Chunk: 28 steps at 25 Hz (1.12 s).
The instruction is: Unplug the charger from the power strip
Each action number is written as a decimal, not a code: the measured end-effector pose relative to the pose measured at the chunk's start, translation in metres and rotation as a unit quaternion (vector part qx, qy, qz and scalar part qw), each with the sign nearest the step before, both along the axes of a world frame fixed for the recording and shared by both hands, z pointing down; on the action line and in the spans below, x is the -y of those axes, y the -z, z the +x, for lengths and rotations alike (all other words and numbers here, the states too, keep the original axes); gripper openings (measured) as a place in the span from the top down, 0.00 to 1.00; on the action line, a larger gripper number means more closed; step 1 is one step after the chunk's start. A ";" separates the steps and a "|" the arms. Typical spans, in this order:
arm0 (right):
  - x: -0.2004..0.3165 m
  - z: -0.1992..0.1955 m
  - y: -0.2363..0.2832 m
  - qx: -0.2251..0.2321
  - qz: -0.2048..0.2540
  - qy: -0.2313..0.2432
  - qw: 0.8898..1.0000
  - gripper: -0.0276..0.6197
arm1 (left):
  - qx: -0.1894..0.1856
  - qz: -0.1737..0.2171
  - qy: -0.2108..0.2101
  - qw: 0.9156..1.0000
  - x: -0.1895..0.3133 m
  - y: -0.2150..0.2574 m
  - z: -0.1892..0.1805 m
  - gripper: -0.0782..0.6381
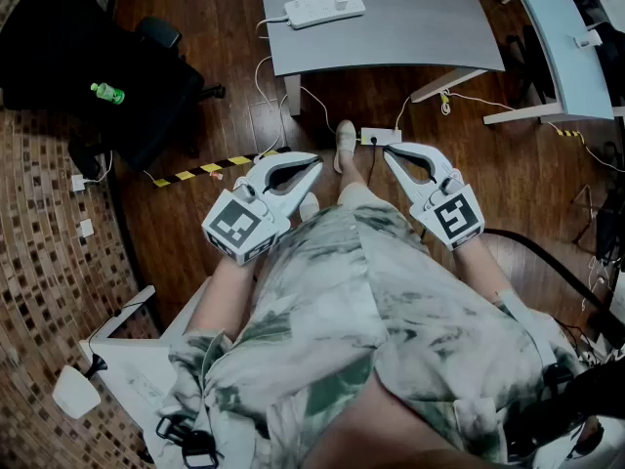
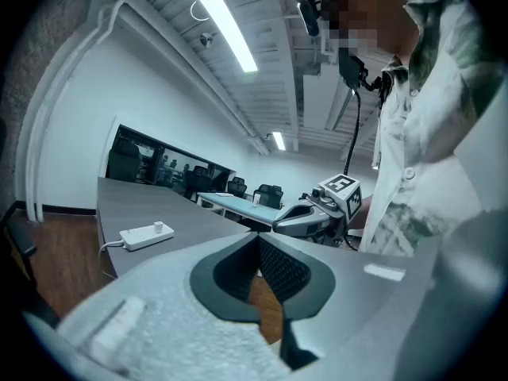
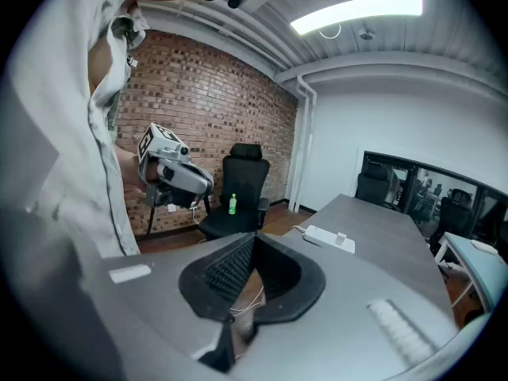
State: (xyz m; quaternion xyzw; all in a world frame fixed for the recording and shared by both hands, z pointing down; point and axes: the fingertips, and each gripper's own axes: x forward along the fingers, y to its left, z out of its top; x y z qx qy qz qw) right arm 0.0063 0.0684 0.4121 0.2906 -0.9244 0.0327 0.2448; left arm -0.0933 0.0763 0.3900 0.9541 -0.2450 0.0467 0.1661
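Observation:
A white power strip [image 1: 324,8] lies on the grey table [image 1: 410,27] ahead of me, with a small white charger [image 1: 341,2] plugged into it near its right end. The same power strip [image 2: 145,235] shows far off in the left gripper view, and the power strip [image 3: 329,237] with its charger [image 3: 340,237] in the right gripper view. My left gripper [image 1: 314,159] and right gripper [image 1: 389,150] are held low in front of my body, well short of the table. Both are shut with nothing between the jaws.
A black office chair [image 1: 88,66] with a green bottle [image 1: 107,93] on its seat stands at the left. Cables and a second power strip [image 1: 381,136] lie on the wooden floor under the table. Another light table [image 1: 562,37] stands at the right.

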 end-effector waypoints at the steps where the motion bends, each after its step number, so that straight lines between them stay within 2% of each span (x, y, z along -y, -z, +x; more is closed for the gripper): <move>1: 0.016 0.003 -0.003 0.001 0.001 0.003 1.000 0.95 | 0.004 0.003 0.004 1.000 0.014 -0.004 0.000 0.89; 5: 0.083 0.014 -0.019 0.011 0.020 0.023 0.999 0.95 | 0.023 0.008 0.019 1.000 0.072 -0.015 0.003 0.89; 9: 0.155 0.033 -0.035 0.007 0.017 0.040 0.999 0.95 | 0.021 0.000 0.029 0.999 0.137 -0.017 0.019 0.89; 13: 0.214 0.049 -0.053 0.004 0.002 0.043 0.999 0.95 | 0.062 -0.013 0.018 0.998 0.192 -0.030 0.039 0.89; 18: 0.264 0.063 -0.089 -0.002 -0.011 0.056 0.998 0.95 | 0.093 -0.040 0.018 0.995 0.245 -0.054 0.052 0.89; 23: 0.305 0.057 -0.125 -0.025 -0.027 0.061 0.997 0.95 | 0.113 -0.069 0.017 0.991 0.286 -0.080 0.053 0.89; 26: 0.327 0.049 -0.142 -0.038 -0.036 0.060 0.997 0.95 | 0.127 -0.069 0.009 0.989 0.312 -0.092 0.053 0.88; 27: 0.335 0.046 -0.148 -0.046 -0.038 0.059 0.996 0.95 | 0.132 -0.070 0.004 0.989 0.320 -0.096 0.053 0.81; 28: 0.342 0.042 -0.154 -0.055 -0.040 0.058 0.996 0.95 | 0.140 -0.071 -0.003 0.988 0.327 -0.102 0.054 0.78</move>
